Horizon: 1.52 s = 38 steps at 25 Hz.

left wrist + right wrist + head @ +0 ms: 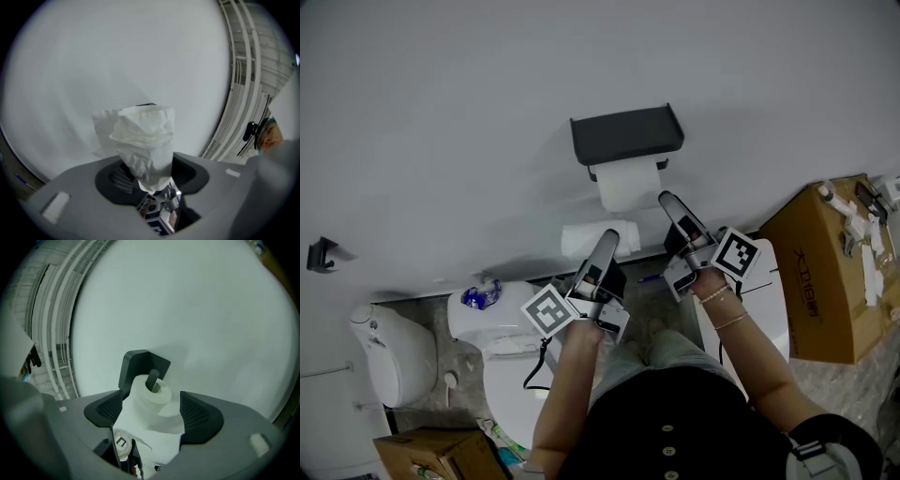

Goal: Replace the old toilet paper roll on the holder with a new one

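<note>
A dark wall holder (626,134) with a shelf on top carries a white toilet paper roll (628,186). In the right gripper view the holder's peg (152,379) runs through the core of this roll (151,397). My right gripper (672,202) is just right of and below the roll, open, one jaw on each side of it (150,413), with a loose sheet hanging between the pads. My left gripper (607,239) sits lower and to the left, shut on a crumpled white paper-wrapped roll (143,140), also seen in the head view (592,238).
A white toilet (511,347) stands below left, with a blue item (478,295) on its tank. At the right is a cardboard box (820,272) and beside it a white bin (764,305). A second box (431,455) and a white vessel (389,352) stand at the lower left.
</note>
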Motion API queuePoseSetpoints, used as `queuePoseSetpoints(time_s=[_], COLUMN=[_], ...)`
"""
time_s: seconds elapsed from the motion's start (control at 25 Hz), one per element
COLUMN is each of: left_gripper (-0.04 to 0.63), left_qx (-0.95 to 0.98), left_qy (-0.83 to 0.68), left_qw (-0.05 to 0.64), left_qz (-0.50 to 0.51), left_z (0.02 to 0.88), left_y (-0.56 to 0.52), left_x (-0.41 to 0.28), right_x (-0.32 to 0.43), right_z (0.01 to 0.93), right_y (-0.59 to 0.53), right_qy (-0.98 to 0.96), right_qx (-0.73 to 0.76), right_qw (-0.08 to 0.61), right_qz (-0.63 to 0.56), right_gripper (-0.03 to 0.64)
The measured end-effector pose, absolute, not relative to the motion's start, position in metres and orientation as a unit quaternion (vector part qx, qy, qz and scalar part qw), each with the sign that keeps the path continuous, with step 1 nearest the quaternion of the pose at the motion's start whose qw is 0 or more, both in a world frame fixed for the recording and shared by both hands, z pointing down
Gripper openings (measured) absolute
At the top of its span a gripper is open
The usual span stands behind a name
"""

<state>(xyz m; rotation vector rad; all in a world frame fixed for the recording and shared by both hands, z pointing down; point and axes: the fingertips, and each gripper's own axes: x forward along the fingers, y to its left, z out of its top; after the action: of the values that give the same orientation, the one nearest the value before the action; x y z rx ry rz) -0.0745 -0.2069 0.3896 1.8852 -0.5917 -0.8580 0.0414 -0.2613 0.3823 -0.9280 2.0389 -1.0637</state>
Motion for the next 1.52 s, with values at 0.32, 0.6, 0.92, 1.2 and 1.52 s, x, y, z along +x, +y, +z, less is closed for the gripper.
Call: queuePoseSetpoints(time_s=[0.32, 0.6, 0.92, 1.2, 1.52], left_gripper=[0.199, 0.199, 0.199, 0.199, 0.199], left_qx=[0.801, 0.840, 0.849, 0.854, 0.856], left_qy=[-0.239, -0.244, -0.247, -0.259, -0.266], left_qw=[0.443, 0.369, 0.339, 0.331, 0.322], left_qz=[-0.324, -0.314, -0.320, -0.307, -0.305], left_z=[0.375, 0.340, 0.322, 0.328, 0.327], left_y=[-0.209, -0.206, -0.201, -0.201, -0.203], left_x=[-0.065, -0.065, -0.069, -0.070, -0.070], right_x=[0.068, 0.056, 0.028, 0.024, 0.019], right_z=[0.357, 0.312, 0.295, 0.299, 0.301], right_y=[-0.239, -0.215, -0.204, -0.206, -0.208], right_qy=[0.807, 0.872, 0.924, 0.938, 0.946], right_qx=[-0.374, -0.375, -0.333, -0.324, -0.313], right_qw=[0.296, 0.222, 0.138, 0.072, 0.044], right_qz=[-0.348, -0.222, -0.130, -0.098, -0.078], right_gripper=[0.304, 0.121, 0.002, -0.006, -0.006])
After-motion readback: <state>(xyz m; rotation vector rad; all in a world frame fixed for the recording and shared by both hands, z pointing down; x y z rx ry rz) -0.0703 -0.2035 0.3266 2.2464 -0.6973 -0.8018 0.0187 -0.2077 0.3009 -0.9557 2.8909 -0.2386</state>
